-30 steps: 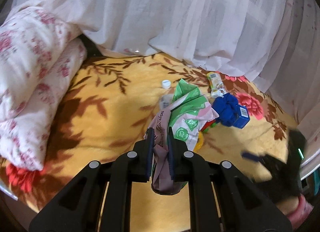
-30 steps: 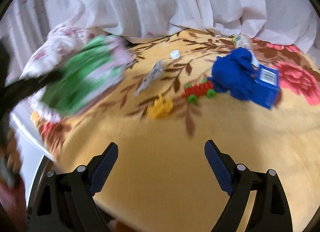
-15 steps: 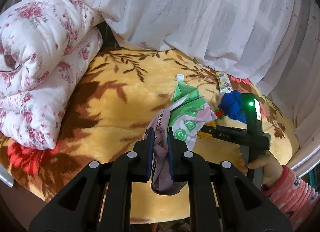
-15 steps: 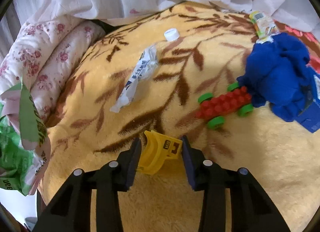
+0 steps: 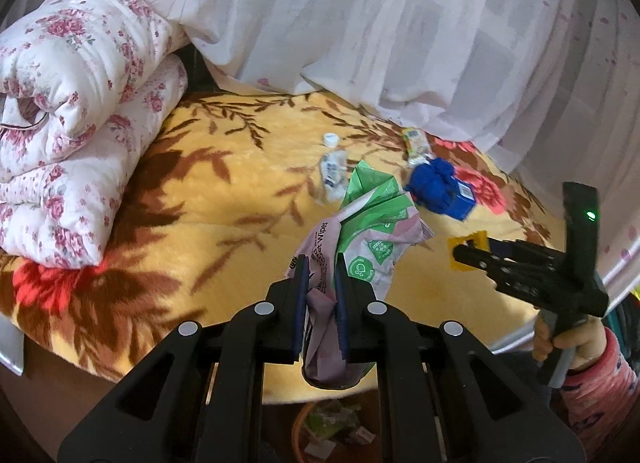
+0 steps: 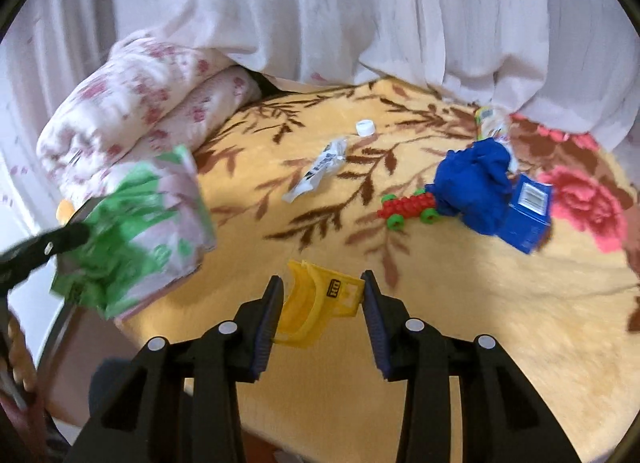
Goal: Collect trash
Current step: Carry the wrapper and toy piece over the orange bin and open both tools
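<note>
While your left tongs [image 5: 319, 295] pinch the wipes pack [image 5: 362, 239] by its crumpled tail, the pack hangs out past the bed edge, right over the bin [image 5: 332, 429] on the floor below. That looks deliberate: let go there and it should fall straight in. The pinch is on loose film only, so the bulk flops fwd and sideways.

Your right tongs [image 6: 322, 303] are closed on a yellow piece [image 6: 316, 305], prob. plastic, w/ both pads touching its sides. It sits lifted off the blanket [image 6: 460, 303], tilted, not flat. The grip is across its widest part, which keeps it from twisting out. Can't tell if it's trash or a toy part; the label is too small to read.

Still on the bed: a wrapper [image 6: 316, 173] near a white cap [image 6: 365, 127], a yellow-green packet [image 5: 416, 143] by the curtain [image 5: 400, 23], a blue cloth [image 6: 472, 187] touching a blue box [image 6: 528, 211], and a red toy [image 6: 408, 207] w/ green wheels just beside the cloth. The folded quilt [image 5: 76, 111] sits at the left.

My read: approx. two of several bits are in hand, none dropped yet. Next calls for opening the left over the bin, then bringing the right across. Risk: the light pack drifts and misses the rim.
</note>
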`<state>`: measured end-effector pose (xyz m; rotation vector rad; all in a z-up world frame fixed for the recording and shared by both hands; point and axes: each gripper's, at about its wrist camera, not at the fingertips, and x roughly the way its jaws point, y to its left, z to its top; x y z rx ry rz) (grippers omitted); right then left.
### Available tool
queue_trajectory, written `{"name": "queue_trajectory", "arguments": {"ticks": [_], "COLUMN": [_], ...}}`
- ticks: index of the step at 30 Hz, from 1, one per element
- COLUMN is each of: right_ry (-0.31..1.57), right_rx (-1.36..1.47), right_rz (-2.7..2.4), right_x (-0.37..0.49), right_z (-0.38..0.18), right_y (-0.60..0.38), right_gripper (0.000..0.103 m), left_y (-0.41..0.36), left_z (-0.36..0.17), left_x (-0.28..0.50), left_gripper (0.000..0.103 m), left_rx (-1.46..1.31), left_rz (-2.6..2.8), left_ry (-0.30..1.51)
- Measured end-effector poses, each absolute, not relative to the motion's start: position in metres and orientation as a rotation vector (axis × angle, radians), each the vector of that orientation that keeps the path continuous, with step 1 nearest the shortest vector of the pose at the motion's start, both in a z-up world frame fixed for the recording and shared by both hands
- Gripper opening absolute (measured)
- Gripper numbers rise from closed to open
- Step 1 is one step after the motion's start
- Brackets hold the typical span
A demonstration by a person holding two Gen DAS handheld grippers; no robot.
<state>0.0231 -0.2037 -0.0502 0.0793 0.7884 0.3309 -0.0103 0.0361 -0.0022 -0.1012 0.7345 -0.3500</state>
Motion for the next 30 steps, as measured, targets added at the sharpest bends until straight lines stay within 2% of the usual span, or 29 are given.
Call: {"name": "queue_trajectory", "arguments": {"ticks": [14,30], "right_ry": [0.833,1.075], "right_rx": [-0.022,-0.070], "right_rz": [0.425,0.468], "right_x": [-0.099,-0.120], "right_z": [-0.072,-0.158], "right_y": [-0.208,-0.183], "right_gripper": [0.040,0.040], "left_y": [0.027,-0.001], "left_z": [-0.041,-0.166], "left_x": [-0.101,-0.114], "left_gripper": [0.012,0.012], "left_rx": [-0.053,-0.032], "left_rz": [-0.442,-0.462], "left_ry": [0.854,1.184]}}
